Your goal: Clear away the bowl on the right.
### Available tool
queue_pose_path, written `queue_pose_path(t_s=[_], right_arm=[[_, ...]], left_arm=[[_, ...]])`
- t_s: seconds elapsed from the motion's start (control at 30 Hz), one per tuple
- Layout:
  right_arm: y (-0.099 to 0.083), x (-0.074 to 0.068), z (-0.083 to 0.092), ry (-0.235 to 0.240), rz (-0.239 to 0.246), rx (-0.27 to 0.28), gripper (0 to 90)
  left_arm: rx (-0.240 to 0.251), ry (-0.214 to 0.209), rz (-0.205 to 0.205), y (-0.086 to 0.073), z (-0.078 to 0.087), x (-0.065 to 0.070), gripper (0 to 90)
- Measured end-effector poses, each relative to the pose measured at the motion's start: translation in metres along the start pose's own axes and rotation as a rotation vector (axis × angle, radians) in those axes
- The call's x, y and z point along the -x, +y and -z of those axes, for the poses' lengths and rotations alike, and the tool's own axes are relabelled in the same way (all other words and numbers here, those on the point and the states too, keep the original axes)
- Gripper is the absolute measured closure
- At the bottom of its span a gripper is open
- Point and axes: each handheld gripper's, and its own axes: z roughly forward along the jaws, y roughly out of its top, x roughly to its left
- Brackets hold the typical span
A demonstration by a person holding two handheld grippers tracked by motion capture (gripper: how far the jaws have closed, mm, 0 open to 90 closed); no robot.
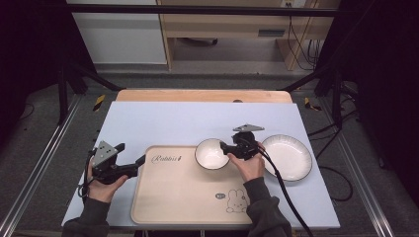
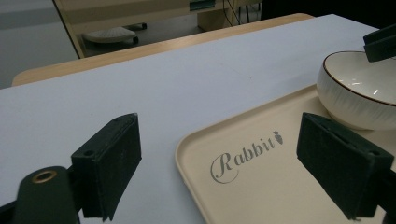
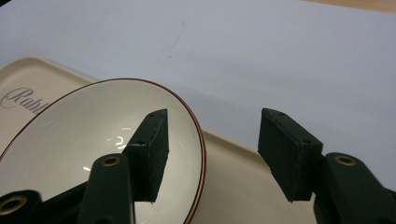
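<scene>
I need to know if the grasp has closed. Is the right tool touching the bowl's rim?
Apart. In the right gripper view the right tool straddles the rim of the bowl, jaws open, with clear gaps on both sides of the rim.

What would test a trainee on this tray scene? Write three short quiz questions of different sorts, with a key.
1. True or false: the white bowl sits on the beige tray.
2. The right gripper has its jaws: A) shut on the bowl's rim B) open, astride the rim C) shut beside the plate.
3. Fill in: the white plate lies on the tray's ___ side.

Key: 1 true; 2 B; 3 right.
</scene>
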Motion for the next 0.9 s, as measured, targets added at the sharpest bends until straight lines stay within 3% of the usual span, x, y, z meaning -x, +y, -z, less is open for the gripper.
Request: queue_pose_path(t_s=[0.27, 0.9], right_arm=[[0.003, -0.001, 0.008, -0.008, 0.026, 0.066, 24.1], [0.007, -0.001, 0.032, -0.006, 0.071, 0.178, 16.2]], left_arm=[[0.000, 0.000, 0.000, 0.000, 0.000, 0.000, 13.3], [0.001, 0.003, 0.001, 0.000, 0.001, -0.001, 13.3]])
